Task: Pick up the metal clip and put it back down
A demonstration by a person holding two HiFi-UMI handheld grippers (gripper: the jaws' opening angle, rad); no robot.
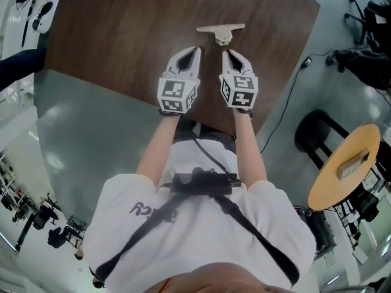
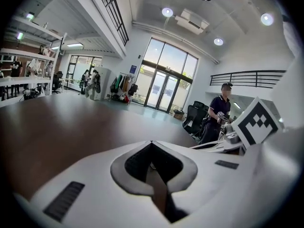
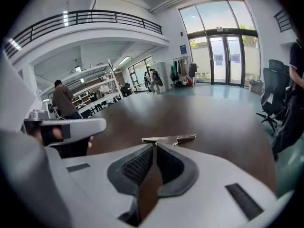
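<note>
Though dark, glossy table (image 1: 110,41), metal clip (image 1: 221,30)

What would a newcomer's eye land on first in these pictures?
Two white tongs sit side by side over the dark wooden table. The left tongs and the right tongs are both shut and empty, with their marker cubes facing the head camera. Just beyond their tips the pale metal clip lies flat near the table's far edge. To the right, on the floor, a round yellow side table stands out.
</note>
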